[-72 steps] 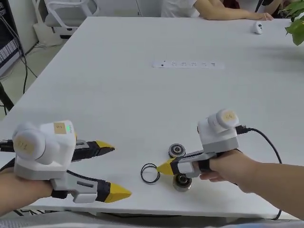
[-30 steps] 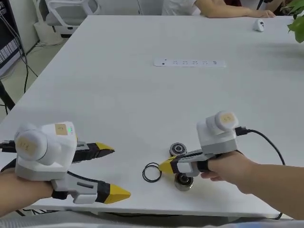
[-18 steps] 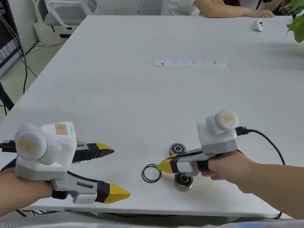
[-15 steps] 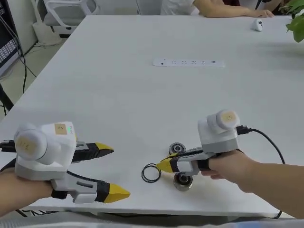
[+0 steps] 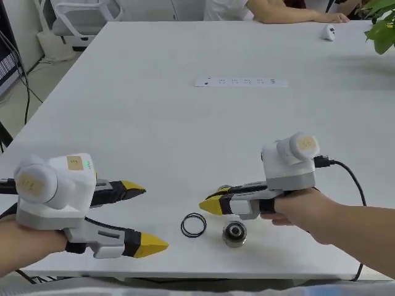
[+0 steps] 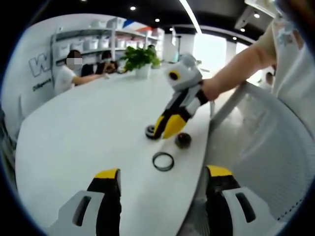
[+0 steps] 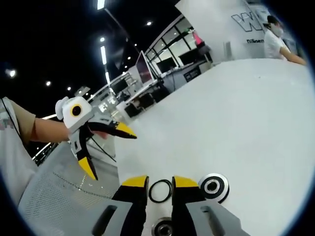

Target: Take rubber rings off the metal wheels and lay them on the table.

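On the smooth white table (image 5: 154, 111), well away from the work, lie a flat white power strip (image 5: 241, 82) and a small white mouse-like object (image 5: 325, 34). Green leaves (image 5: 379, 28) hang in at the far corner, a person's forearm (image 5: 278, 12) rests on the far edge, and an office chair (image 5: 80, 12) stands beyond it. Near the front edge the rubber rings (image 5: 194, 225), thin black loops that overlap, lie flat on the table. They are just beside a metal wheel (image 5: 234, 232), a shiny round disc with a dark centre. A second wheel (image 7: 212, 187), dark-rimmed with a silvery hub, sits close behind it, mostly hidden in the head view by the right gripper (image 5: 208, 206). That gripper is held with its tips near the rings, its yellow-tipped jaws only a narrow gap apart and grasping nothing. The left gripper (image 5: 145, 217) is off to the side, apart from the rings, its jaws spread wide and empty.
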Demonstrator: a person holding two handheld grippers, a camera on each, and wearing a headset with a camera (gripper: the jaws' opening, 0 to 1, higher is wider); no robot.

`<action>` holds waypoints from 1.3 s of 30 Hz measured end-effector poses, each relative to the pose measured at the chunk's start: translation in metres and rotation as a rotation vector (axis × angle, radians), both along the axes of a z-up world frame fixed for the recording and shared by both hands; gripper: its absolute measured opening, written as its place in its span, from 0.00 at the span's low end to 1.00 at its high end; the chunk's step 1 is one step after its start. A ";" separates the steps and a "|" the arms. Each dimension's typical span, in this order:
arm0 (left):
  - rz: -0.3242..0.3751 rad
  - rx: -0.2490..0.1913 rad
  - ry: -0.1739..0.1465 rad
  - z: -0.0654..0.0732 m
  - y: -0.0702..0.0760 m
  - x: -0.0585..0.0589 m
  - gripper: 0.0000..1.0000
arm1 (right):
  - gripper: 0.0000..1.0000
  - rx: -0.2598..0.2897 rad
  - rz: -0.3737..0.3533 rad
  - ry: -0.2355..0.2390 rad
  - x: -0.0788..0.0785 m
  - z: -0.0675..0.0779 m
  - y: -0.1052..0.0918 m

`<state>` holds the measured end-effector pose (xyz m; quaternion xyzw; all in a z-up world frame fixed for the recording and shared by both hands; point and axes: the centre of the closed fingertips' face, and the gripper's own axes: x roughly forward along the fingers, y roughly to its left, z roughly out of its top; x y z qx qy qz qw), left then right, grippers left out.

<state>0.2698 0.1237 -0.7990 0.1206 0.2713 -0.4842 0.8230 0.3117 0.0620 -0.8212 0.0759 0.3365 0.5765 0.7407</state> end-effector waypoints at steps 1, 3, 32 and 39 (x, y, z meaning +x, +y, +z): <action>-0.001 0.000 -0.001 0.000 0.000 0.001 0.70 | 0.17 0.004 -0.002 -0.007 0.001 0.002 -0.001; -0.003 0.001 -0.003 0.001 -0.001 0.002 0.70 | 0.17 0.013 -0.009 -0.021 0.003 0.006 -0.004; -0.033 -0.003 -0.021 0.006 -0.026 0.026 0.70 | 0.28 0.010 -0.082 -0.155 0.022 0.020 -0.049; -0.035 -0.004 -0.024 0.005 -0.030 0.031 0.70 | 0.30 -0.020 -0.076 -0.189 0.024 0.015 -0.056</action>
